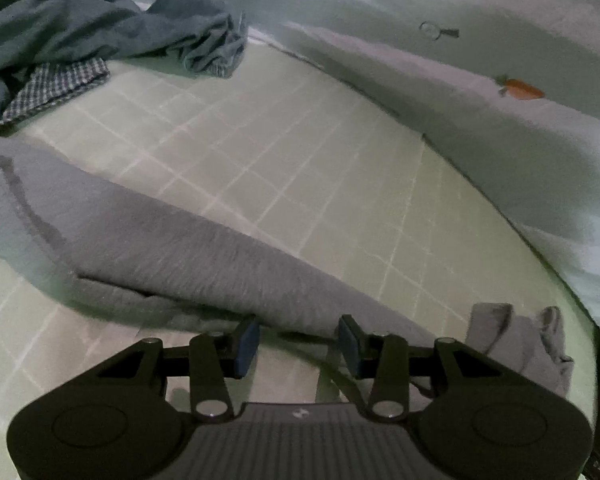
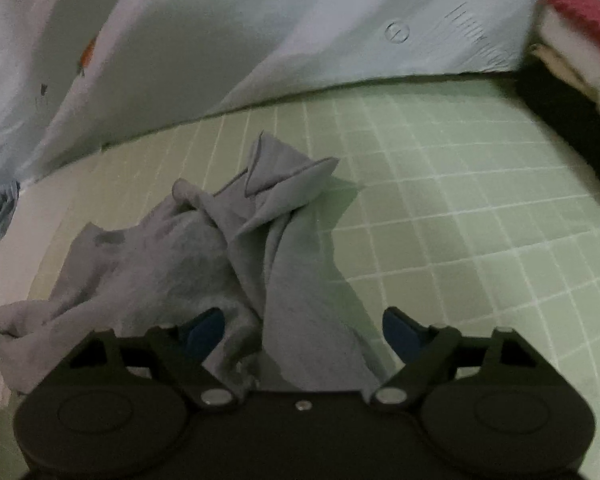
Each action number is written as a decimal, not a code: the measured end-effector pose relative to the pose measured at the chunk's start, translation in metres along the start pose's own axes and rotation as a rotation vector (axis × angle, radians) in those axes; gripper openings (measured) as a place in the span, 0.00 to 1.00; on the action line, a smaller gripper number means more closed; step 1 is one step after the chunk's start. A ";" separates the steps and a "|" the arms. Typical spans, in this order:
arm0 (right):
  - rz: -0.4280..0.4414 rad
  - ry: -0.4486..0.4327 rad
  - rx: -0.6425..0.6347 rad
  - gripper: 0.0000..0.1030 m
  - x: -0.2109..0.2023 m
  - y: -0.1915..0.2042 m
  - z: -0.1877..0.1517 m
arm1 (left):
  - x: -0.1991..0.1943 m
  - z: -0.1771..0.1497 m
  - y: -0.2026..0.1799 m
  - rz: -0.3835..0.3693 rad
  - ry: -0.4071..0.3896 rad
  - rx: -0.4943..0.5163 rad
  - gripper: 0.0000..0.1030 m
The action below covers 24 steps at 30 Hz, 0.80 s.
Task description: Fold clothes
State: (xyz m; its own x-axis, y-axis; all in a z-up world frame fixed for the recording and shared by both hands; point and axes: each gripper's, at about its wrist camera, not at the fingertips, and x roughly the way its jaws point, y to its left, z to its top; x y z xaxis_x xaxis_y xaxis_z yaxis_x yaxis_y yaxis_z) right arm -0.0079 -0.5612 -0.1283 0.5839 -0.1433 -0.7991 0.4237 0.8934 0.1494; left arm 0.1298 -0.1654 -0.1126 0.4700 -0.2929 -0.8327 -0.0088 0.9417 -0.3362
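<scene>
A grey garment (image 1: 180,248) lies in a long rumpled band across the green grid mat (image 1: 300,140), from the left edge down to the lower right. My left gripper (image 1: 298,344) hovers at the garment's near edge, its blue pads (image 1: 246,346) partly apart with no cloth pinched between them. In the right wrist view the same grey garment (image 2: 204,256) is bunched and twisted, one pointed corner sticking up. My right gripper (image 2: 302,332) stands wide open over it. Cloth lies between its jaws, but the right pad (image 2: 400,332) is clear of it.
A heap of blue-grey clothes (image 1: 80,28) and a checked cloth (image 1: 56,88) sit at the mat's far left. A pale printed sheet (image 1: 500,20) rises along the mat's far edge. A red knitted item (image 2: 584,12) lies at the upper right beside a dark gap.
</scene>
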 end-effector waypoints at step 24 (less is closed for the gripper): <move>-0.389 -0.219 0.013 0.08 -0.023 -0.114 0.048 | 0.009 -0.005 -0.056 0.063 0.053 0.247 0.43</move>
State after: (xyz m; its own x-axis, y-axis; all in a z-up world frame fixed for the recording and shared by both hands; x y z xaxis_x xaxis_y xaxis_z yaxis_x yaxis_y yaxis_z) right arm -0.0365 -0.6804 -0.0994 0.5118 -0.5558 -0.6551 0.6488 0.7499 -0.1294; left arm 0.1299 -0.2214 -0.1034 0.4284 -0.2346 -0.8726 0.1823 0.9683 -0.1708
